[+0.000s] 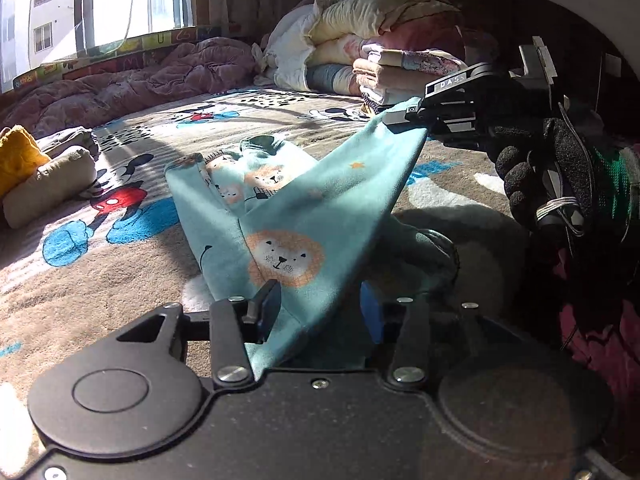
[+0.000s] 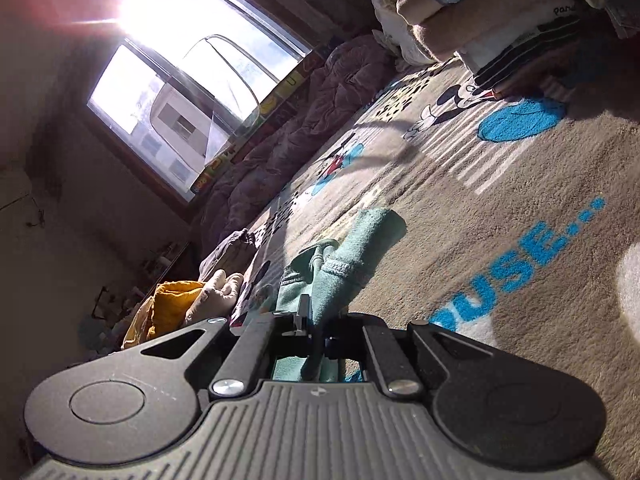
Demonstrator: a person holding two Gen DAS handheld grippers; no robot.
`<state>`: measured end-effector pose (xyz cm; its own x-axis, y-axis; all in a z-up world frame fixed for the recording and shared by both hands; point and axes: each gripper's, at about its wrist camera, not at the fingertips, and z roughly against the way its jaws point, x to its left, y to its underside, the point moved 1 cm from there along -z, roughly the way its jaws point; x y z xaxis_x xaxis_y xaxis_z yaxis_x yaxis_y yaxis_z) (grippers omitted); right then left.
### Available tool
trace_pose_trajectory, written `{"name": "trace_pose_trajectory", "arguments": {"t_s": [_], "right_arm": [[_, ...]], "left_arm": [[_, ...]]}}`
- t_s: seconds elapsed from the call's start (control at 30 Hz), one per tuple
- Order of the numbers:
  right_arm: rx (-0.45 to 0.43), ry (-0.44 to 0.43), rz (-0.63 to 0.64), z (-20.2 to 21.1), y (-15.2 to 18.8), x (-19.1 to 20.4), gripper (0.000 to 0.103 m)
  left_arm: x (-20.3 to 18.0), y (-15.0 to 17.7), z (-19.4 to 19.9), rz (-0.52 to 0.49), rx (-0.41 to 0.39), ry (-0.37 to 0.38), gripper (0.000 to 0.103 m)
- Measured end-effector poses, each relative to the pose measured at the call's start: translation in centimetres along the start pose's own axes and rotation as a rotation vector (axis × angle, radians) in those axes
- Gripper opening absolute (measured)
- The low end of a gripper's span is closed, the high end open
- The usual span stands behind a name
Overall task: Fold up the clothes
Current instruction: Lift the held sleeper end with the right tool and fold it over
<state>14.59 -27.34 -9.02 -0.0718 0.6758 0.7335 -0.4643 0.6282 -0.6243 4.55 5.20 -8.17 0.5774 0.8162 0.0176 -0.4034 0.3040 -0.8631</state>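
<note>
While the left gripper [image 1: 320,308] sits at 6 o'clock in the left wrist view, jaws apart with teal lion-print garment [image 1: 296,216] draped between them unpinched, the right gripper [image 1: 404,114] at 2 o'clock pinches the garment's far corner, lifting it off the cartoon blanket [image 1: 120,256]. In the right wrist view, right gripper [image 2: 312,326] clamped on teal cloth at 6 o'clock; folded stack [image 2: 500,32] at 1 o'clock.
</note>
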Motion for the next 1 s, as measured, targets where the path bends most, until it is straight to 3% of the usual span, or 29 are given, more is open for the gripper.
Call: {"name": "trace_pose_trajectory", "arguments": {"t_s": [0.27,0.67,1.0], "right_arm": [[0.038,0.012,0.105,-3.9,-3.2,6.4,0.008],[0.161,0.094,0.264,-14.1,-1.4,13.4,0.008],[0.308,0.222,0.363,-22.3,1.4,15.0,0.008]], "left_arm": [[0.0,1.5,-2.3,-0.079,0.109,0.050,0.049],[3.1,2.1,-1.6,0.111,0.094,0.192,0.050],[5.9,2.6,-1.8,0.307,0.067,0.308,0.051]]}}
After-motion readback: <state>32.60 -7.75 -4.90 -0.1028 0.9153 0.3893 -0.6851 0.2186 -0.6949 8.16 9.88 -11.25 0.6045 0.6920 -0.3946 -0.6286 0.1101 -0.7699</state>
